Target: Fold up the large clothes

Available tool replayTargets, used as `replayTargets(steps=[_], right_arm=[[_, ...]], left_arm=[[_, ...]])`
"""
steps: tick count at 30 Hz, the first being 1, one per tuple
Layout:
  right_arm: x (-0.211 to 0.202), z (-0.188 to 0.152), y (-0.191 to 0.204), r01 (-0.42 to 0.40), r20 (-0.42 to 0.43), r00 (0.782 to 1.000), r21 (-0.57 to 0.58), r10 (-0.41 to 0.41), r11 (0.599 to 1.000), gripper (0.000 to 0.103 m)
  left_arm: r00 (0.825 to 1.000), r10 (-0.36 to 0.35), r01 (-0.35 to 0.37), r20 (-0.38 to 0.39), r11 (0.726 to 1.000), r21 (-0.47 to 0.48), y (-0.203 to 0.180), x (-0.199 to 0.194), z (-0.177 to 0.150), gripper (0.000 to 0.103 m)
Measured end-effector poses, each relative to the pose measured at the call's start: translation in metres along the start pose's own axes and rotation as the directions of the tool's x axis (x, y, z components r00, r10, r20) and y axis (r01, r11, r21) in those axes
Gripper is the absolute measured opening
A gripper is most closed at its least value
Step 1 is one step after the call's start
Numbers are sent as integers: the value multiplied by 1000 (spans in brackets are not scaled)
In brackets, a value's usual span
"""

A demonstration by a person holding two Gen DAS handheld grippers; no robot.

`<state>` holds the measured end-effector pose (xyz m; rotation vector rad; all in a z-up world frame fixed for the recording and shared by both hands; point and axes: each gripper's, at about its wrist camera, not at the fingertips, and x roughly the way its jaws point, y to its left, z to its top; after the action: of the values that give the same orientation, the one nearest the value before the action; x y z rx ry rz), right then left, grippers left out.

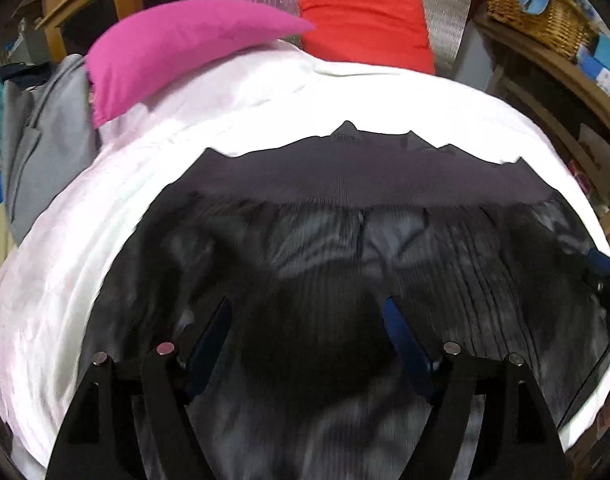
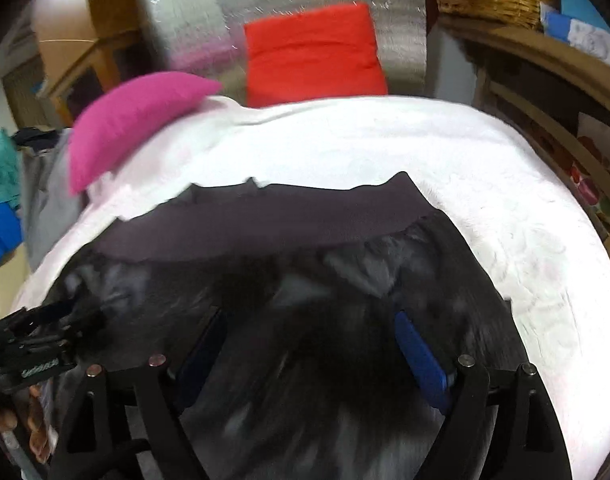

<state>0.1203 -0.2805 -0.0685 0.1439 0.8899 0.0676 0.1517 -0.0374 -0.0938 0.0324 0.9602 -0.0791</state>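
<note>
- a dark ribbed garment (image 1: 345, 248) lies spread on the white bed cover (image 1: 125, 184); its gathered body takes up the near half of both views.
- its smoother waistband-like band (image 1: 365, 176) runs left to right along the far edge, with small points of cloth standing up from it.
- in the right wrist view the same garment (image 2: 305, 280) reaches from the near edge up to that band (image 2: 265, 220), with bare white cover (image 2: 505, 200) to the right and beyond.
- the left gripper (image 1: 307, 320) hangs low over the cloth with its blue-padded fingers (image 1: 405, 340) set well apart; nothing shows pinched between them.
- the right gripper (image 2: 311, 336) also has its fingers (image 2: 421, 360) apart over the dark fabric; motion blur hides whether the tips touch it.
- how far along: the garment looks laid out broad and mostly flat, with creases and bunching in the middle. no clear folded edge or doubled layer can be made out, though the dark blurred cloth would hide one.
- so this fits either a piece spread ready for folding, or one just let go after a fold brought its near part over. the pictures do not settle which.
- a compact folded stack is not what lies here, so folding work seems to remain.
- a pink pillow (image 1: 177, 44) and a red pillow (image 1: 365, 24) sit at the far end of the bed, apart from the garment.
</note>
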Motion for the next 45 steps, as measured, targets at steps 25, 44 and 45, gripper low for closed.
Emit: replayTargets(steps=[25, 44, 45], right_arm=[[-9, -53, 10, 48, -60, 997, 1, -48, 999, 88], [-111, -127, 65, -86, 63, 994, 28, 84, 996, 89], [-114, -130, 68, -76, 68, 995, 21, 75, 997, 89]], left_arm=[[999, 43, -44, -17, 999, -24, 21, -26, -61, 80], [991, -9, 23, 134, 994, -104, 15, -124, -107, 80], [989, -14, 30, 144, 994, -107, 13, -129, -113, 80]])
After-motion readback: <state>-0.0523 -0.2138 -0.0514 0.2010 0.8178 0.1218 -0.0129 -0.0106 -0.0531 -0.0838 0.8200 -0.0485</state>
